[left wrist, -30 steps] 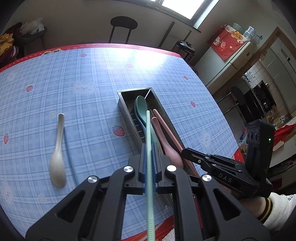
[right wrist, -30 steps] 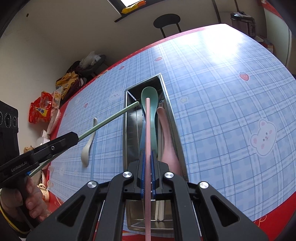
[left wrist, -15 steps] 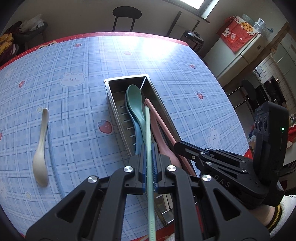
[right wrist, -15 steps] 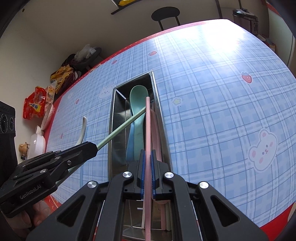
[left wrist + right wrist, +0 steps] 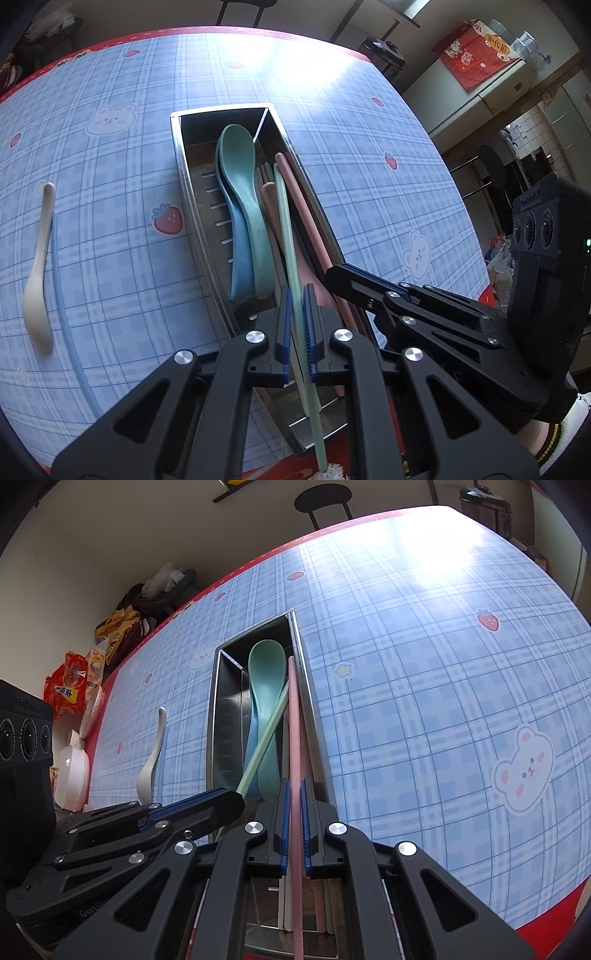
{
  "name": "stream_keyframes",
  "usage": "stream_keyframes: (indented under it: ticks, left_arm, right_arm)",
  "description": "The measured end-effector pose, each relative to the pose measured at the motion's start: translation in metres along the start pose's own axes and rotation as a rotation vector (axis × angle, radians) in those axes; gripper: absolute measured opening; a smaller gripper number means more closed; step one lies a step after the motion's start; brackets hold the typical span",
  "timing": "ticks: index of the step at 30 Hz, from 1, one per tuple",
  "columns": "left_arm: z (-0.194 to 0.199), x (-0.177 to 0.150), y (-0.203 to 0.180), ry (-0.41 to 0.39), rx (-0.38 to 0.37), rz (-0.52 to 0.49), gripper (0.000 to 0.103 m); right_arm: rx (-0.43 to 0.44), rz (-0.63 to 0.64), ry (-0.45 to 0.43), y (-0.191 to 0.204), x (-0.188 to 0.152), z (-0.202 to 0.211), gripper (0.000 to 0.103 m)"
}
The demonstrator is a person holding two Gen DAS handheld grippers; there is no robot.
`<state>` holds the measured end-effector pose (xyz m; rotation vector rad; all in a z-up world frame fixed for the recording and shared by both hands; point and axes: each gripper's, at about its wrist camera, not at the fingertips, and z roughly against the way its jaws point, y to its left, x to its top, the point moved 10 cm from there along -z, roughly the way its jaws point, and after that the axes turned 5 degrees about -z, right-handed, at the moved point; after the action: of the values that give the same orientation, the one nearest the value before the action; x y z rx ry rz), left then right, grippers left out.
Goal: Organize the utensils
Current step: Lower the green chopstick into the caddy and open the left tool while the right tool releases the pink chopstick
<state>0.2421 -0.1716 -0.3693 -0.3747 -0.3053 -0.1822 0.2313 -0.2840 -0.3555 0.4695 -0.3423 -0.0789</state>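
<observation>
The left tool (image 5: 295, 325) is closed on a green chopstick (image 5: 286, 229), and the right tool (image 5: 293, 812) is closed on a pink chopstick (image 5: 294, 720). Both sticks point down into the steel tray (image 5: 177, 147), where a green spoon (image 5: 240, 177) lies on top of a blue spoon (image 5: 238, 251), with more sticks beside them.

The risk I see is that the two sticks meet. In the right wrist view the green chopstick lies diagonally over the spoons and its tip comes very near the pink one at the right wall of the tray. If both are let go together, one can rest on the other or on a spoon bowl and stay tilted, or slide over the rim. The two tools are also close together over the tray and may knock each other.

A white spoon (image 5: 37, 266) and a light blue chopstick (image 5: 64, 295) just beside it lie on the counter (image 5: 369, 155), well apart from the tray, not yet sorted.

The counter has a blue checked cloth with bears, strawberries and a red border; strong light glares on its far part. Around it are a dark stool (image 5: 325, 498), bags of snacks (image 5: 70, 686) by the wall, and a refrigerator with a red cloth on it (image 5: 476, 55).
</observation>
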Motion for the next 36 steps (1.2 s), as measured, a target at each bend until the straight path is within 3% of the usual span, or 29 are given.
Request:
stream_keyframes:
  ticks: [10,17,36]
  left_arm:
    - [-0.012,-0.006,-0.001,0.029,-0.036,0.038,0.011]
    - [-0.003,-0.007,0.005,0.006,-0.031,0.037,0.010]
    - [0.052,-0.009,0.074,-0.094,0.018,0.115,0.010]
  right_arm:
    - [-0.017,0.001,0.000,0.000,0.004,-0.002,0.006]
    - [-0.034,0.006,0.009,0.002,0.004,-0.006,0.007]
    - [-0.101,-0.007,-0.001,0.009,-0.004,-0.012,0.008]
